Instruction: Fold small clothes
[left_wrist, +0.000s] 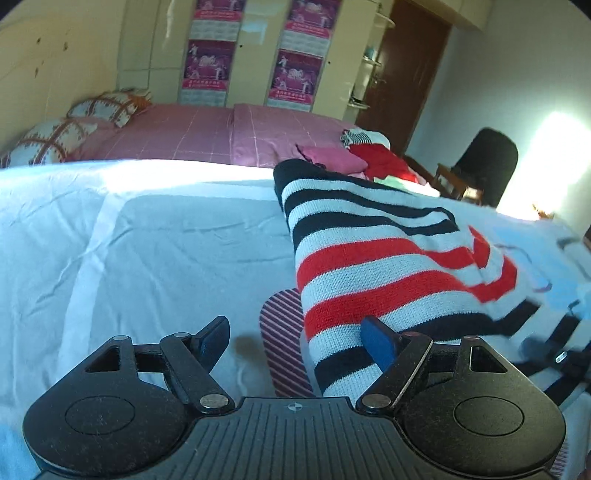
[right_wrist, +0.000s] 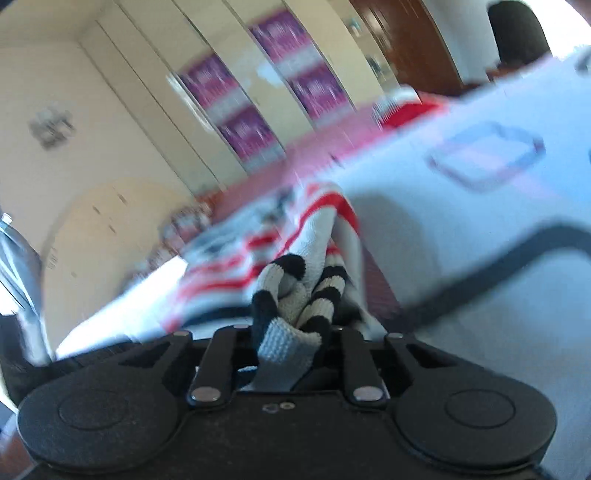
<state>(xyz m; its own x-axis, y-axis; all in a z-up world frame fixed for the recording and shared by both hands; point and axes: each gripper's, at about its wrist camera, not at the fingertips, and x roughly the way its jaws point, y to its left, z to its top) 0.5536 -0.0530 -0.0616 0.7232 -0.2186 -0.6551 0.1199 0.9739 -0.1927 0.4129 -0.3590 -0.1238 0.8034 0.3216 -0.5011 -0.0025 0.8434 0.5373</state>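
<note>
Left gripper (left_wrist: 295, 341): jaws wide, gripping nothing, beside striped sweater (left_wrist: 388, 258) on white sheet (left_wrist: 147, 240). Right gripper (right_wrist: 291, 332): clamped on sweater's bunched knit.

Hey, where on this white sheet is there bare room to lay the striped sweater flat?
Bare white sheet lies left of the striped sweater, between it and the pink bedspread. Crowded: the clothes pile behind the sweater, and the right side.

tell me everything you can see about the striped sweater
The striped sweater is a knit in white, black and red bands. It lies partly folded on the white sheet, its near end covering a thin-striped cloth. The right gripper is shut on a bunched black-and-white end. The left gripper stands open, one blue pad against the knit.
</note>
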